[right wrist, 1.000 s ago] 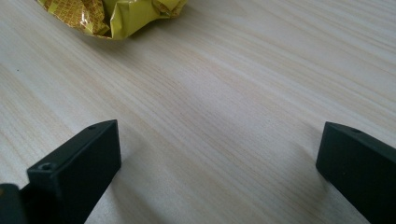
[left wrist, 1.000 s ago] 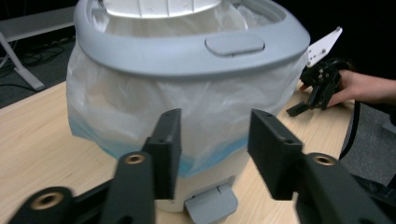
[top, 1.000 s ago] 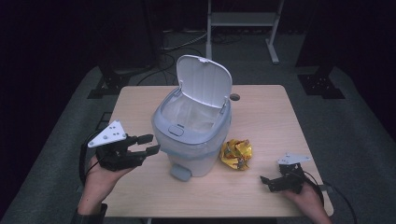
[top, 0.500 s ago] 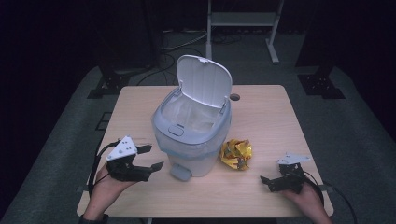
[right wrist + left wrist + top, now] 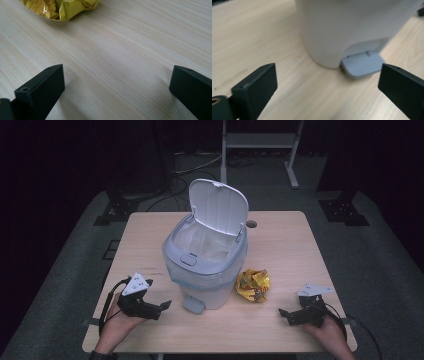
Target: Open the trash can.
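Two grippers are resting low on the table [image 5: 150, 240], one at each near corner.

Pedal bin [image 5: 205, 265]: standing mid-table with its lid [image 5: 220, 210] standing open; its grey pedal [image 5: 362, 65] is lying just ahead of the left gripper [image 5: 152, 307], between the lines of its fingers.

Left gripper: has been sinking from beside the bin to table level, its fingers just spreading wide, nothing between them. Likely lining up on the pedal.

Right gripper [image 5: 292, 315]: unmoved, fingers parted and empty.

Yellow wrapper [image 5: 252, 285]: crumpled, lying ahead of the right fingers, beside the bin, apparently the next item to go in.

Markings: print on the wrapper is too small to read.
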